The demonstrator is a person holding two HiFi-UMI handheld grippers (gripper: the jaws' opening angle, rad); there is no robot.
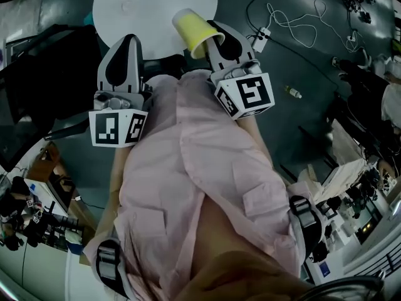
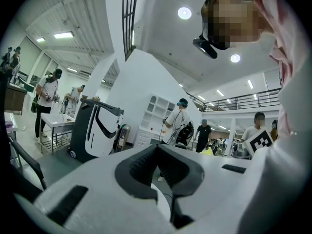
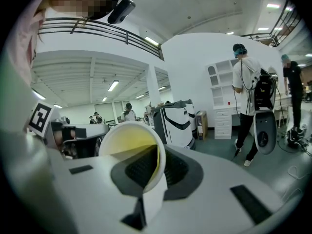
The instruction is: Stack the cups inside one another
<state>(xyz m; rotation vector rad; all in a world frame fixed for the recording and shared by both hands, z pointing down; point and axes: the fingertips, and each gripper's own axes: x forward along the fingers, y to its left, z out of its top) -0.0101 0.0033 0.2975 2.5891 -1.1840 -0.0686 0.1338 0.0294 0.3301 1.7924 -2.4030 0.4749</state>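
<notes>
A yellow paper cup [image 1: 193, 30] lies on its side in my right gripper [image 1: 210, 41], its mouth turned back toward me, just over the near edge of the round white table [image 1: 125, 8]. In the right gripper view the cup [image 3: 127, 140] shows its yellow inside. The right gripper [image 3: 157, 167] is shut on the cup's wall, one jaw inside the rim and one outside. My left gripper [image 1: 128, 42] is held level beside it at the table's near edge. In its own view the left gripper [image 2: 158, 167] is shut with nothing between the jaws. No other cup is clearly visible.
White cables and a power strip [image 1: 260, 39] lie on the dark floor right of the table, with a small bottle [image 1: 292, 93] nearby. Cluttered desks line the right and lower left. Several people and a black-and-white machine [image 2: 95, 130] stand farther off in the hall.
</notes>
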